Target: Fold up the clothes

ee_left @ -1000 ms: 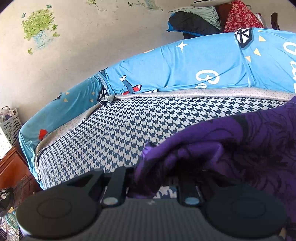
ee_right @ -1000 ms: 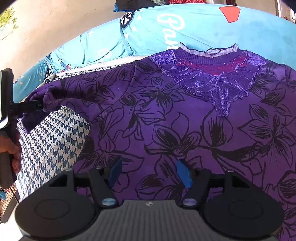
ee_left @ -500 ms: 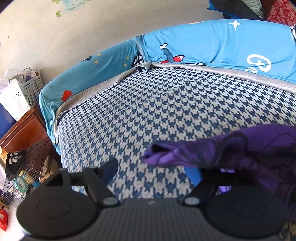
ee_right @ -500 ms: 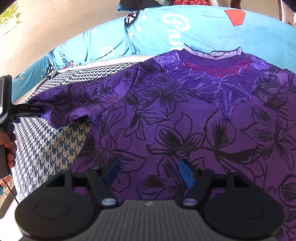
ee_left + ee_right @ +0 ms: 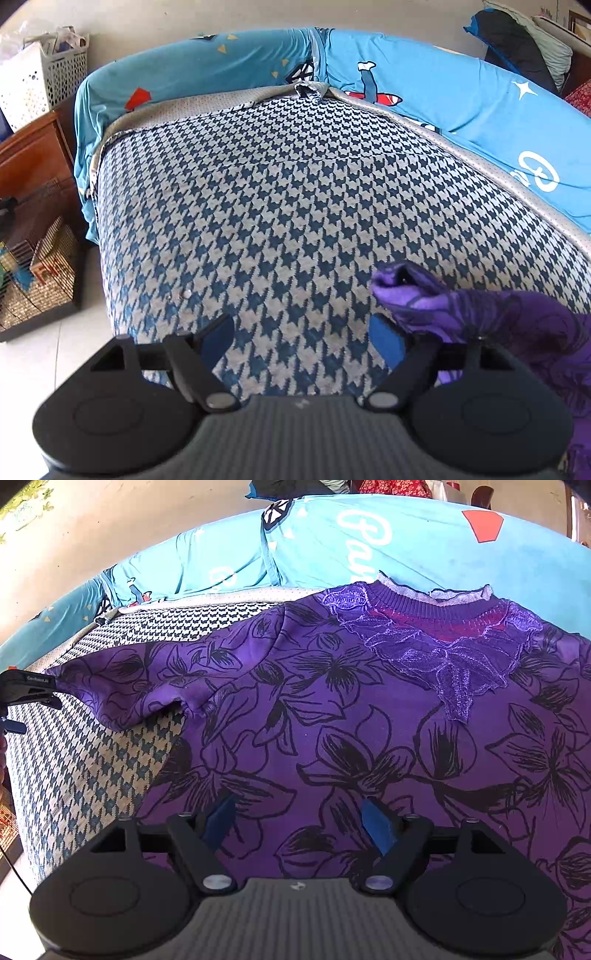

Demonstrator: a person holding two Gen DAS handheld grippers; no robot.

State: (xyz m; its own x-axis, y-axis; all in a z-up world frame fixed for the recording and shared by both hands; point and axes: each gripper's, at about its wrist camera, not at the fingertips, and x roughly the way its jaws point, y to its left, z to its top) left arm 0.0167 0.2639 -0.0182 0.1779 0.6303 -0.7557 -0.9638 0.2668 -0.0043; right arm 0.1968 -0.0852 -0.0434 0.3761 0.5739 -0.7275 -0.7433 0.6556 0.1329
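1. Houndstooth seat cushion (image 5: 288, 206), blue-and-white weave, with blue printed sofa cover (image 5: 461, 110) behind; white perforated basket (image 5: 40, 77) and wire cage (image 5: 33, 273) far left on my left view.
2. My left gripper (image 5: 301, 338) jaws spread, empty, with the sleeve cuff (image 5: 402, 291) just beside its right finger.
3. My right gripper (image 5: 297, 819) jaws apart, hovering over the purple floral sweater (image 5: 369, 720), which lies flat on the cushion, lace collar (image 5: 443, 653) far.
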